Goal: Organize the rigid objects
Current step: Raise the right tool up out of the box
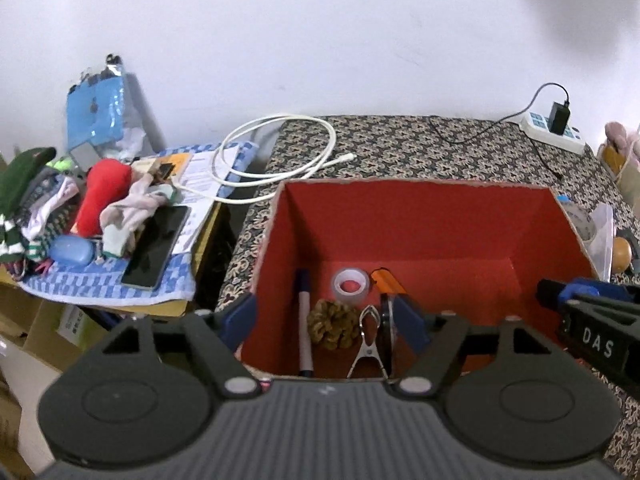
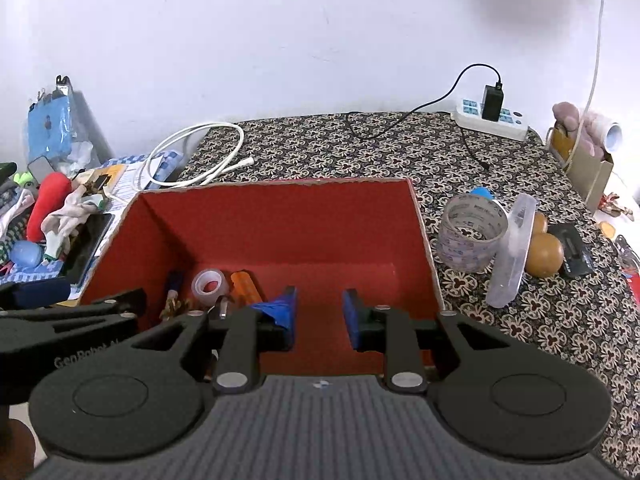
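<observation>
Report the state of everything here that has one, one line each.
red box: open-topped, partly filled
left gripper: fingers wide apart, empty
right gripper: fingers slightly apart, empty
black charger: plugged into power strip
white cable: coiled, plug end free
phone: screen dark
metal clip: closed, lying in the box

bright, even | soft wall shadow upper right | fisheye-bent edges
</observation>
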Demonstrator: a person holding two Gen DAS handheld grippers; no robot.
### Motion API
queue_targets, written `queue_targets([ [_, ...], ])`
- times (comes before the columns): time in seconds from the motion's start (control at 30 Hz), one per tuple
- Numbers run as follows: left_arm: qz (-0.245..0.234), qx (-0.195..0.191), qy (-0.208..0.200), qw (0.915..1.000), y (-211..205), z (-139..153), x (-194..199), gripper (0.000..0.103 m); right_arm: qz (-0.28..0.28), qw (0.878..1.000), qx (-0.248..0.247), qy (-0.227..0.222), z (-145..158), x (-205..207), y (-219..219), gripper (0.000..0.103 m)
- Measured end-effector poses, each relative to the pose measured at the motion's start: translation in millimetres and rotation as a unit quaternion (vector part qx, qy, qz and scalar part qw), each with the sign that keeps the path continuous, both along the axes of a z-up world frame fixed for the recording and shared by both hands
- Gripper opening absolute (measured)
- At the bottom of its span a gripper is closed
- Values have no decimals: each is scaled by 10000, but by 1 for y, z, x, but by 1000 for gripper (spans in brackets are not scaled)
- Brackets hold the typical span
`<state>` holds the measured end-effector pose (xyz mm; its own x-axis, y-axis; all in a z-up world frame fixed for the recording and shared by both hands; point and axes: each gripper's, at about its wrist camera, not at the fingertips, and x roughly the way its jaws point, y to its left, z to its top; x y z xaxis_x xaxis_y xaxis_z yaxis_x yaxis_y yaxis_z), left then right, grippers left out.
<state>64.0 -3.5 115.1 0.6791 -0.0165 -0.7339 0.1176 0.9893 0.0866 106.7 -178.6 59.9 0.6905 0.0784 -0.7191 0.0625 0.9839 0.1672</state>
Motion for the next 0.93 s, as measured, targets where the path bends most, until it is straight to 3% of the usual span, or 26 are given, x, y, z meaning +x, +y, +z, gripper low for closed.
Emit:
queue_targets([
  [0.47,-11,-217,-5,9998,4,5,-9,82,56,9999,-36,-97,5,-12,5,10],
  [0.63,15,-106,-25,9999,1,3,-5,82,27,9999,17,-131,4,-10,3,11],
  [0.93,-147,-386,-100,9991,-1,5,1,81,-5,9998,151,-110,0,-4,0,11],
])
